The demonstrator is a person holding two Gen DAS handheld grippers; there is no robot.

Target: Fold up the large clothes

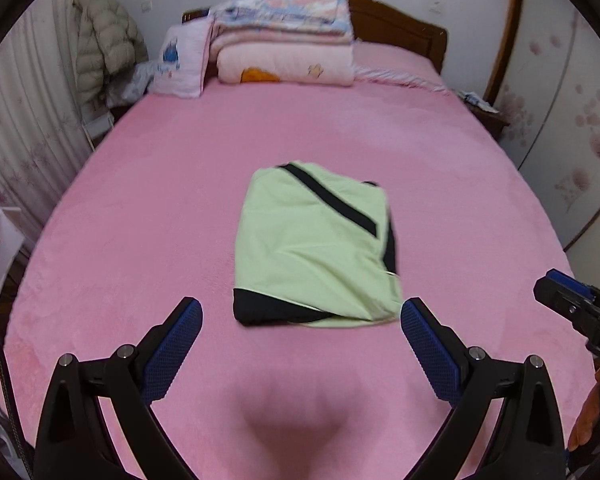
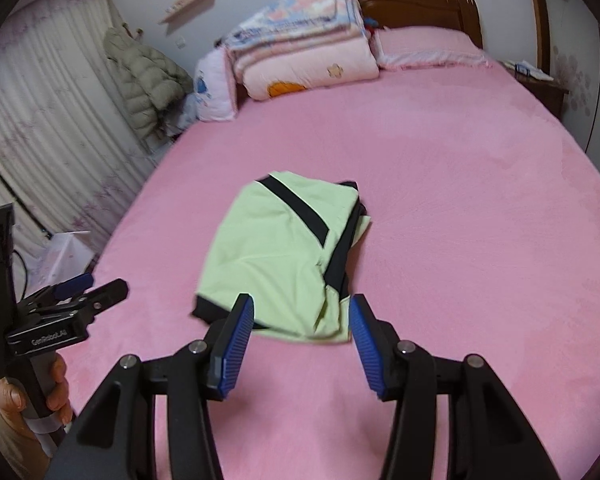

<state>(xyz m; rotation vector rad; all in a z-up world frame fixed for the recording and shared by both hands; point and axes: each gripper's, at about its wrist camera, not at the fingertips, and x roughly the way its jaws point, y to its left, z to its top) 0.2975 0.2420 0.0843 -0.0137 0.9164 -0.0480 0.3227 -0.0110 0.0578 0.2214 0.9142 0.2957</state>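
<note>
A light green garment with black stripes and black trim lies folded into a compact rectangle in the middle of the pink bed. The same garment shows in the right wrist view. My left gripper hangs above the bed on the near side of the fold, jaws wide open and empty. My right gripper is also raised over the near edge of the garment, jaws partly open, with nothing between the blue pads. In the left wrist view the right gripper appears at the right edge.
Folded quilts and a pillow are stacked at the wooden headboard. A puffer jacket hangs by the curtain on the left. A hand holds the left gripper's handle. A nightstand stands at the right.
</note>
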